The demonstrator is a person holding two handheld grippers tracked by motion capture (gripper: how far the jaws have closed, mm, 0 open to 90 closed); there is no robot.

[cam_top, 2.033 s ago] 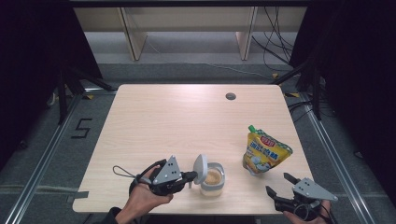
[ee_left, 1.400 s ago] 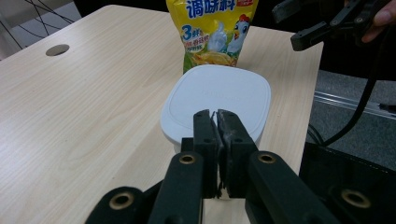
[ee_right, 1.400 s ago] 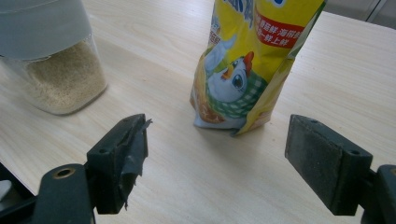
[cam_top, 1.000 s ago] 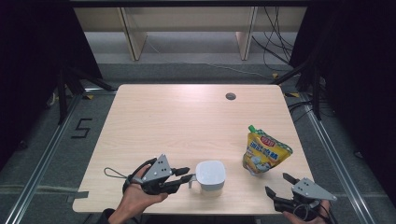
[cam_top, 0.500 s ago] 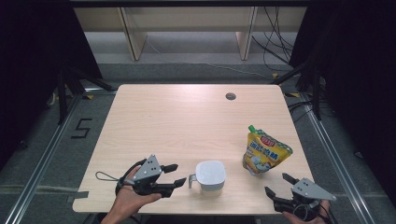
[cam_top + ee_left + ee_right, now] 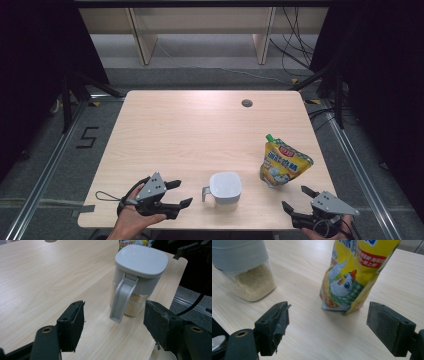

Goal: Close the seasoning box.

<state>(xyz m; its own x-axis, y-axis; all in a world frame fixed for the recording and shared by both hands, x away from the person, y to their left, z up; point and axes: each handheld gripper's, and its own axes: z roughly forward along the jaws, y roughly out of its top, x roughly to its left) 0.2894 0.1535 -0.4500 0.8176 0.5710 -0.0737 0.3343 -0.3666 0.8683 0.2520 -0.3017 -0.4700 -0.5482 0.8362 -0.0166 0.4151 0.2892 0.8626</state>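
Observation:
A clear jar [image 6: 225,187] of beige granules stands near the table's front edge, its grey lid down and its grey handle [image 6: 122,298] pointing left. My left gripper [image 6: 181,193] lies just left of the handle, apart from it. Its jaws have just been opening and nothing is between them. In the left gripper view the left gripper [image 6: 113,310] stands open with the jar [image 6: 140,277] ahead. A yellow pouch [image 6: 284,165] with a green cap stands right of the jar. My right gripper [image 6: 295,197] rests open at the front right, facing the pouch [image 6: 357,272] and the jar [image 6: 247,265]; the right gripper [image 6: 328,312] holds nothing.
The wooden table [image 6: 200,130] has a round cable hole [image 6: 246,103] at its back right. Both hands sit at its front edge. Dark floor with rails and cables surrounds it, and wooden shelving stands behind.
The jar's lid, flipped up at first, is now shut. My left gripper has let go at the handle, opened, and drawn back to the left. The right gripper has stayed put.

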